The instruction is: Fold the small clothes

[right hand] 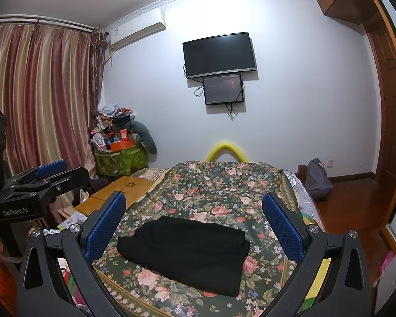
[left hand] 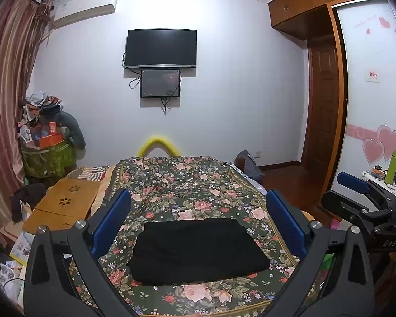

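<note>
A black garment [left hand: 198, 251] lies folded into a flat rectangle on the floral bedspread [left hand: 184, 185]; it also shows in the right wrist view [right hand: 187, 251]. My left gripper [left hand: 198, 211] is open and empty, held above and just behind the garment, with its blue pads on either side. My right gripper [right hand: 194, 211] is open and empty, also above the garment. The right gripper shows at the right edge of the left wrist view [left hand: 356, 187]. The left gripper shows at the left edge of the right wrist view [right hand: 47, 171].
A wooden lap table [left hand: 63, 206] lies left of the bedspread. A green bag heaped with clutter [left hand: 47, 155] stands in the corner by the curtain [left hand: 2, 105]. A TV [left hand: 161, 49] hangs on the far wall. A backpack [right hand: 318, 178] and wooden floor are right of the bed.
</note>
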A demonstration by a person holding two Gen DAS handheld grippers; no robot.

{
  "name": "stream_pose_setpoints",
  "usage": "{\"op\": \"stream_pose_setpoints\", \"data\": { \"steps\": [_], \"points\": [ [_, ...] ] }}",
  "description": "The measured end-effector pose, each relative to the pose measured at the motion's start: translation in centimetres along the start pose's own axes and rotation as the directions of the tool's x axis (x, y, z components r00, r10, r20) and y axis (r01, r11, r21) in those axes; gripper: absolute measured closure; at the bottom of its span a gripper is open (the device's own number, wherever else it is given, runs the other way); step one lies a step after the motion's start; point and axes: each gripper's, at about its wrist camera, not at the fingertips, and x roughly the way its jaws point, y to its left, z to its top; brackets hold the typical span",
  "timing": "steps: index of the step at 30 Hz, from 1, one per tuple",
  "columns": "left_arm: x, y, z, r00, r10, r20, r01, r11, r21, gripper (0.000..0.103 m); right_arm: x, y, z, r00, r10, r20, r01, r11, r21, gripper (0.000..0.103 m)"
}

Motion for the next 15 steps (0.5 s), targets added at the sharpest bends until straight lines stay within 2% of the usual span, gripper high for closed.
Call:
{"op": "stream_pose_setpoints", "data": {
  "steps": [15],
  "points": [
    [0.17, -0.21, -0.07, 1.0, -0.018, -0.01, 0.018, 1.0, 0.011, 0.0, 0.28, 0.1, -0.13, 1.0, -0.004, -0.007, 0.004, 1.0, 0.004, 0.0]
  ]
}}
